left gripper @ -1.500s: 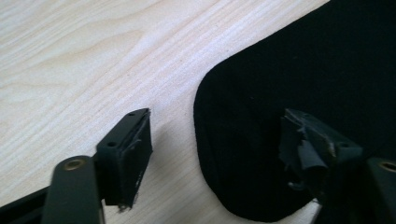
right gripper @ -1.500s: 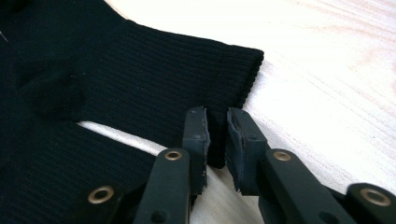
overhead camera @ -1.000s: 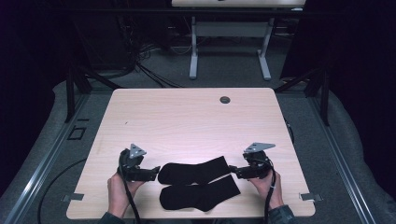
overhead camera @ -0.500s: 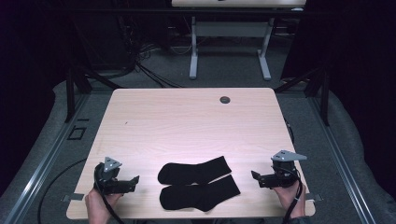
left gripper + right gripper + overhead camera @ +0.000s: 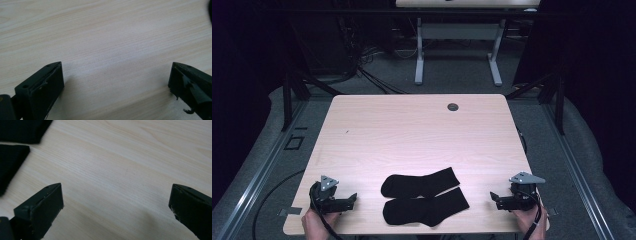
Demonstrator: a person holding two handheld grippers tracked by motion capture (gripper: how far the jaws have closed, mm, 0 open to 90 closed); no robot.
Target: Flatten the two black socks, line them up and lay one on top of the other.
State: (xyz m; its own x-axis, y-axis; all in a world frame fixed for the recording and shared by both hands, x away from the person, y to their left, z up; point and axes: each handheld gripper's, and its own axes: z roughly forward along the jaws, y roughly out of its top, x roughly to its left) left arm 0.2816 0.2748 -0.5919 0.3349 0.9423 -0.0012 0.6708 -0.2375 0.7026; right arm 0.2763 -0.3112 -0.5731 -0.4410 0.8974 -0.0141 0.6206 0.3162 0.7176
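Two black socks lie side by side near the table's front edge, the upper sock (image 5: 422,182) a little behind the lower sock (image 5: 424,207). My left gripper (image 5: 351,200) rests near the front left corner, a short way left of the socks, its jaws pointing toward them. In the left gripper view it (image 5: 116,82) stands open over bare wood. My right gripper (image 5: 494,199) sits near the front right corner, facing the socks. In the right gripper view it (image 5: 116,202) is open and holds nothing, and the ends of the upper sock (image 5: 22,130) and lower sock (image 5: 10,167) show at upper left.
The light wooden table (image 5: 412,135) has a round cable hole (image 5: 453,107) near its far edge. Behind it stand the white legs of another desk (image 5: 419,55), with cables on the grey floor. Dark frame posts flank the table.
Both grippers have drawn away from the socks, the left one outward to the left, the right one outward to the right, both nearer the front edge. The socks have stayed in place.
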